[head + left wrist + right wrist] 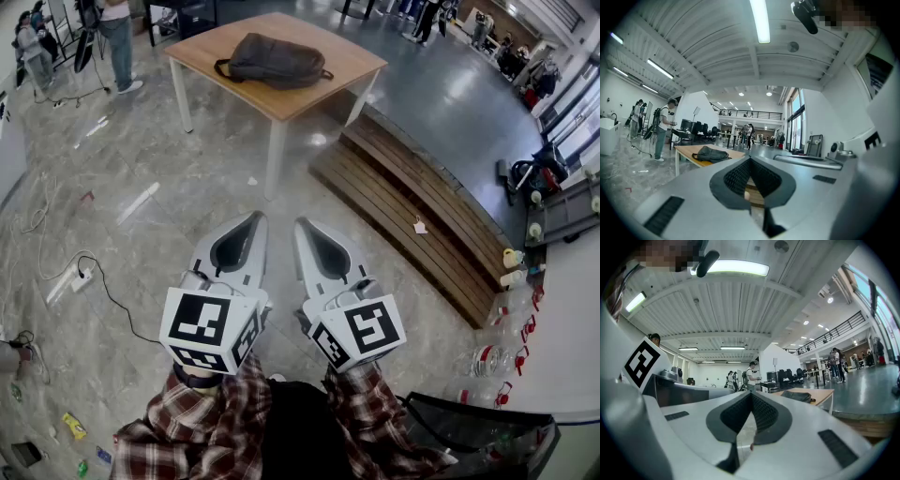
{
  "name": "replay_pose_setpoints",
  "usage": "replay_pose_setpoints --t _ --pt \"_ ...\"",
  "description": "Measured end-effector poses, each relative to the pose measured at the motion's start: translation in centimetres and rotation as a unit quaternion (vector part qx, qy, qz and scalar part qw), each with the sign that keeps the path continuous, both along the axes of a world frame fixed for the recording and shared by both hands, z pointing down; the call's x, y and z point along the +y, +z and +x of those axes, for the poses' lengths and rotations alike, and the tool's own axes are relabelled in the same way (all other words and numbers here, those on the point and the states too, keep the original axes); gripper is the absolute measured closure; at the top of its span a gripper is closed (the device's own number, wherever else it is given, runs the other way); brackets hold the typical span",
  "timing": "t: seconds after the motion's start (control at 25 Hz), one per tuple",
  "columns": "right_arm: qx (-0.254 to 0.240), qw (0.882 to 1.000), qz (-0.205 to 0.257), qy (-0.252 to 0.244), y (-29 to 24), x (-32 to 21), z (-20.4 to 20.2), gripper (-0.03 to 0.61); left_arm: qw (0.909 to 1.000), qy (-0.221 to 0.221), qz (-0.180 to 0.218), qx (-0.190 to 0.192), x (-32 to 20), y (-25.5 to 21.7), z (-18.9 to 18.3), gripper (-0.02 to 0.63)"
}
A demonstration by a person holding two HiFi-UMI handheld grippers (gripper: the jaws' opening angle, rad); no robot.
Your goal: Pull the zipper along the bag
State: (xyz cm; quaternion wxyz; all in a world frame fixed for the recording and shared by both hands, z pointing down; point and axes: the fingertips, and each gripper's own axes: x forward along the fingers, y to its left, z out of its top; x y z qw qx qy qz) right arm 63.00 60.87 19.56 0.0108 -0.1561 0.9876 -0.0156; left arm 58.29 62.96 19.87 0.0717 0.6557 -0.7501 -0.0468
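A dark grey backpack [273, 60] lies flat on a light wooden table [352, 58] well ahead of me; its zipper is too far off to make out. The same backpack [712, 153] shows small in the left gripper view and as a dark shape [800, 396] in the right gripper view. My left gripper [253, 221] and right gripper [302, 228] hang side by side over the floor, far short of the table. Both are shut with nothing between the jaws.
A low wooden bench [412, 211] runs along the right of the table. Cables and a power strip [80, 277] lie on the floor at left. People stand beyond the table at the back left [117, 37]. Bottles [511, 258] and a dark bin [487, 436] sit at right.
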Motion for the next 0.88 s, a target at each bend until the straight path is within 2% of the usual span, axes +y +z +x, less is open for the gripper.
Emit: replay_pose_setpoints --t 0.36,0.68,0.88 --pt "-0.022 1.000 0.007 0.015 -2.2 -7.3 -17.0 0.569 0.9996 0.016 0.005 -0.023 -7.0 -2.2 -16.6 0.604" --pt "0.007 1.000 -0.022 -0.007 0.9 -14.3 -30.6 0.569 0.9995 -0.023 -0.020 0.012 -12.5 1.1 -30.7 0.604" --pt "0.011 0.999 -0.018 -0.027 2.5 -20.6 -39.0 0.569 0.9986 -0.046 -0.019 0.018 -18.7 3.0 -39.1 0.604"
